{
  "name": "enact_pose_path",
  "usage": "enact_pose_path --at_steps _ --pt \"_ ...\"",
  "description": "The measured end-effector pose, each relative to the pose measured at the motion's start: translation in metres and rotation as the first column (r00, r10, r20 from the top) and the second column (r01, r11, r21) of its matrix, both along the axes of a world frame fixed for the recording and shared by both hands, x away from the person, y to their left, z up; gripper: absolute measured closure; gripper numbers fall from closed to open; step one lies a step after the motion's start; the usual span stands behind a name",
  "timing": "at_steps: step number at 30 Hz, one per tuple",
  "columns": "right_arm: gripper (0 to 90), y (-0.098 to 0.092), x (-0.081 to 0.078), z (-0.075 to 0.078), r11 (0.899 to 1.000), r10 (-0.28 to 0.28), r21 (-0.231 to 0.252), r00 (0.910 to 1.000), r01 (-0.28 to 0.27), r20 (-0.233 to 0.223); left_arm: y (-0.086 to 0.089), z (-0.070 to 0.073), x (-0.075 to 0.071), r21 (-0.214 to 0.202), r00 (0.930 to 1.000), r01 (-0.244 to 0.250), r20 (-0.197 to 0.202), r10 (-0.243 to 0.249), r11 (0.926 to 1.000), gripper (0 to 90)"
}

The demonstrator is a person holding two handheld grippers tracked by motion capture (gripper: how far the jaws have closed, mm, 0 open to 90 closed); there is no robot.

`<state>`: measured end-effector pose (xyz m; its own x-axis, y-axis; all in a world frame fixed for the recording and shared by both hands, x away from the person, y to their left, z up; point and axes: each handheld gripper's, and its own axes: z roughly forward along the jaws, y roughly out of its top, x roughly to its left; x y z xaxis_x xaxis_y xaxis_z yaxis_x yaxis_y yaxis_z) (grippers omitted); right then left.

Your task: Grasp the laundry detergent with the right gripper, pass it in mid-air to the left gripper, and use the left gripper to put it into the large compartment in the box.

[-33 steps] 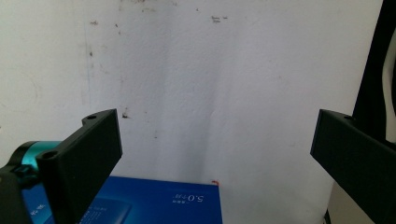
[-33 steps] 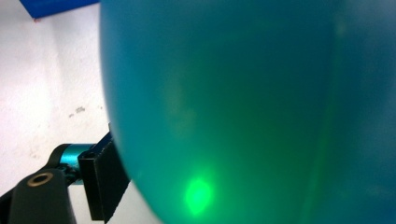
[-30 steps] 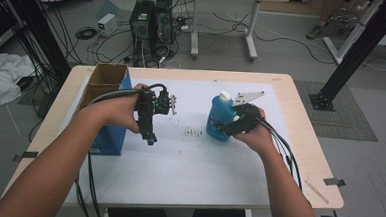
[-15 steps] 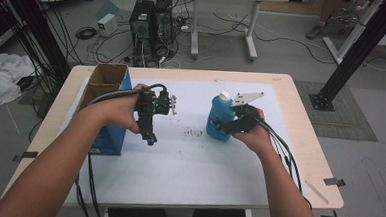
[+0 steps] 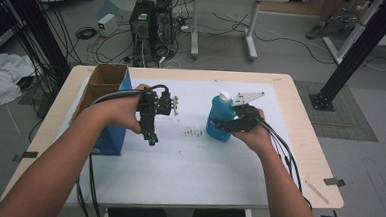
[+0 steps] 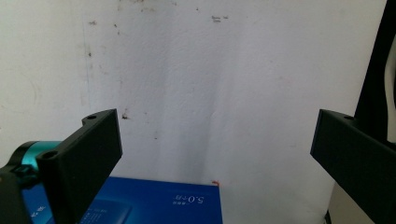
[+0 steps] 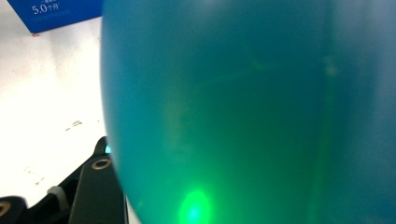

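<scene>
A blue bottle [image 5: 218, 122] with a white cap stands upright right of the table's middle. My right gripper [image 5: 226, 124] reaches in from the right and is shut on its lower body. In the right gripper view the bottle [image 7: 243, 102] sits right against the camera, with one black finger [image 7: 95, 186] against its left side; the other finger is hidden. My left gripper [image 5: 151, 140] hangs left of centre, pointing down at the white mat. Its jaws stand wide open with nothing between them [image 6: 215, 130].
An open blue carton [image 5: 110, 134] with a cardboard inside stands at the table's left edge, just beside my left hand; its printed side [image 6: 154, 203] lies below the left jaws. Small dark specks [image 5: 193, 133] mark the mat between the grippers. Cables trail off the front edge.
</scene>
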<state>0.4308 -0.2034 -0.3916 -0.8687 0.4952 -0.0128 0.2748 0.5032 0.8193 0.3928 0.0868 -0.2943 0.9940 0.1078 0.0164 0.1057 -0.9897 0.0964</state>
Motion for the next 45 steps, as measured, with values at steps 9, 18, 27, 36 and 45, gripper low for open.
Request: enact_pose_path --at_steps 9,18,27,36,45 --pt "39.7 0.001 0.000 -0.001 1.000 0.003 0.008 1.0000 -0.003 0.008 0.002 0.000 0.001 0.002 1.0000 -0.005 -0.002 0.005 1.0000 2.1" --pt "41.7 -0.001 0.000 -0.001 1.000 0.007 0.011 1.0000 -0.007 0.006 0.000 -0.001 0.001 0.000 1.0000 -0.003 0.001 0.003 1.0000 2.1" --pt "45.5 -0.004 0.003 -0.003 0.998 0.024 0.054 0.9997 -0.024 -0.010 0.000 0.000 0.002 0.002 1.0000 -0.004 0.000 0.004 1.0000 2.1" --pt "46.0 -0.004 0.001 -0.001 0.998 0.049 0.051 0.9986 -0.047 -0.022 -0.002 0.000 0.003 0.000 1.0000 0.000 0.001 0.000 1.0000 2.1" --pt "46.0 -0.006 -0.009 0.012 0.996 0.084 0.039 0.9964 -0.084 -0.006 -0.002 0.005 0.001 -0.011 0.9999 0.002 0.010 -0.002 0.9999 2.1"
